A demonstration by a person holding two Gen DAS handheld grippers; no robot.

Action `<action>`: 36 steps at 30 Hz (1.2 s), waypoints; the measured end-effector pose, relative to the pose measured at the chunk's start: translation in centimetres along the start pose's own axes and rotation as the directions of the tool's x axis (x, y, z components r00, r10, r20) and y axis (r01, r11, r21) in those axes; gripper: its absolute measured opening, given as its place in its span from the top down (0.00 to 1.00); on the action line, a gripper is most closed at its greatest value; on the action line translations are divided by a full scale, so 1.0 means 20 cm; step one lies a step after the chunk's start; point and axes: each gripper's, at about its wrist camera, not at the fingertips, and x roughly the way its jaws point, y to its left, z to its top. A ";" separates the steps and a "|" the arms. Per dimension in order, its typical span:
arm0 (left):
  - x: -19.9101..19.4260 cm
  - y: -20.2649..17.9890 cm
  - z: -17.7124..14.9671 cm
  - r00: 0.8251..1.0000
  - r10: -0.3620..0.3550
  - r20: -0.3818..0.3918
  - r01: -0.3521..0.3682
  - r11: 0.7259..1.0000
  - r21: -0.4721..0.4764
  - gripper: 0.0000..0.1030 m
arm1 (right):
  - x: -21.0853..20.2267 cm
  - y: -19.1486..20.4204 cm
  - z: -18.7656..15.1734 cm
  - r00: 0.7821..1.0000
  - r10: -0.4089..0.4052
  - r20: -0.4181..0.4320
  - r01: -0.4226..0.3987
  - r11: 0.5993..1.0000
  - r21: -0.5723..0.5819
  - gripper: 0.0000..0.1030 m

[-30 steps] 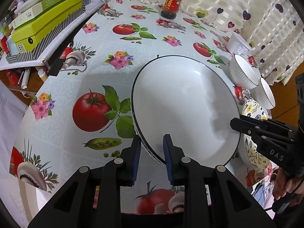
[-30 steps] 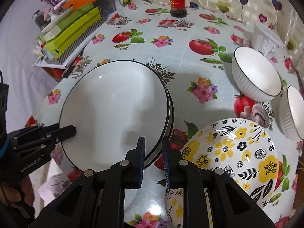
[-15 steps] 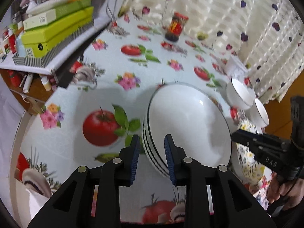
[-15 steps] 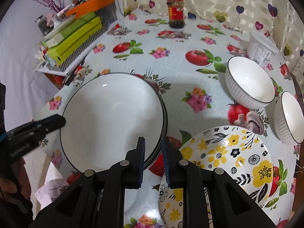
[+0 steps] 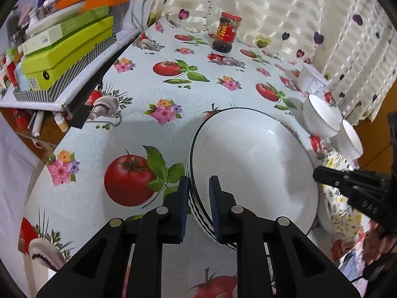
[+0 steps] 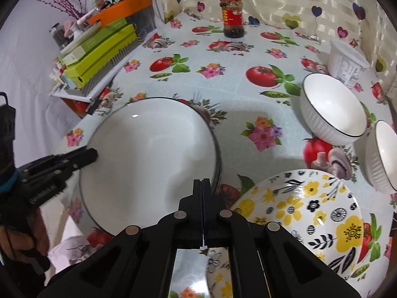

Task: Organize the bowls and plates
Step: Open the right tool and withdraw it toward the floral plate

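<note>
A stack of white plates with black rims (image 5: 250, 164) sits on the patterned tablecloth; it also shows in the right wrist view (image 6: 148, 154). My left gripper (image 5: 198, 198) straddles the near rim of the stack with its pads a rim's width apart. My right gripper (image 6: 203, 186) is shut and empty, pulled back just off the stack's right edge. A yellow-flowered plate (image 6: 305, 213) lies to the right. Two white ribbed bowls (image 6: 332, 109) (image 6: 384, 156) stand beyond it.
A red-lidded jar (image 5: 227, 32) stands at the back of the table. A white tub (image 6: 347, 62) sits near the curtain. Green boxes (image 5: 67, 47) are stacked on a shelf at the left. The table edge runs close along the left.
My right gripper has let go of the stack's rim, closed fully and drawn back. Both cameras have risen and pulled away. The plate stack now rests on the table.
</note>
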 end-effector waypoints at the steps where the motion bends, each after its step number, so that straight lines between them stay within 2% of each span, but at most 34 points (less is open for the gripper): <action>1: 0.01 0.00 0.00 1.000 0.000 -0.006 0.000 1.000 0.002 0.84 | 0.00 0.01 0.00 1.000 0.006 -0.004 -0.006 1.000 -0.001 0.98; 3: 0.02 0.01 0.00 1.000 -0.016 -0.018 0.016 1.000 -0.005 0.84 | 0.01 0.01 0.00 1.000 -0.006 -0.001 0.006 1.000 0.002 0.98; 11: 0.01 0.03 0.01 0.998 -0.048 -0.039 0.047 0.998 -0.033 0.84 | -0.08 -0.06 -0.01 0.998 0.033 0.053 -0.036 0.998 0.051 0.95; 13: -0.01 0.03 0.02 0.998 -0.050 -0.030 0.048 0.998 -0.037 0.84 | -0.13 -0.09 -0.01 0.996 0.033 0.079 -0.038 0.997 0.067 0.86; 15: -0.03 0.02 0.03 0.999 -0.045 -0.018 0.044 0.999 -0.029 0.84 | -0.16 -0.12 -0.01 0.995 0.028 0.092 -0.035 0.996 0.079 0.82; 18: -0.08 0.01 0.06 0.997 -0.077 0.010 0.078 0.997 -0.026 0.84 | -0.20 -0.16 -0.02 0.994 0.027 0.104 -0.037 0.995 0.093 0.80; 22: -0.13 -0.04 0.08 0.995 -0.091 0.043 0.092 0.996 -0.002 0.83 | -0.24 -0.22 -0.05 0.992 0.038 0.118 -0.052 0.992 0.116 0.65; 28: -0.14 -0.13 0.07 0.991 -0.122 0.047 0.120 0.992 0.042 0.83 | -0.30 -0.26 -0.10 0.990 0.033 0.141 -0.050 0.991 0.125 0.61; 36: -0.14 -0.25 0.08 0.986 -0.161 0.050 0.156 0.984 0.085 0.83 | -0.35 -0.32 -0.14 0.987 0.026 0.160 -0.050 0.987 0.150 0.60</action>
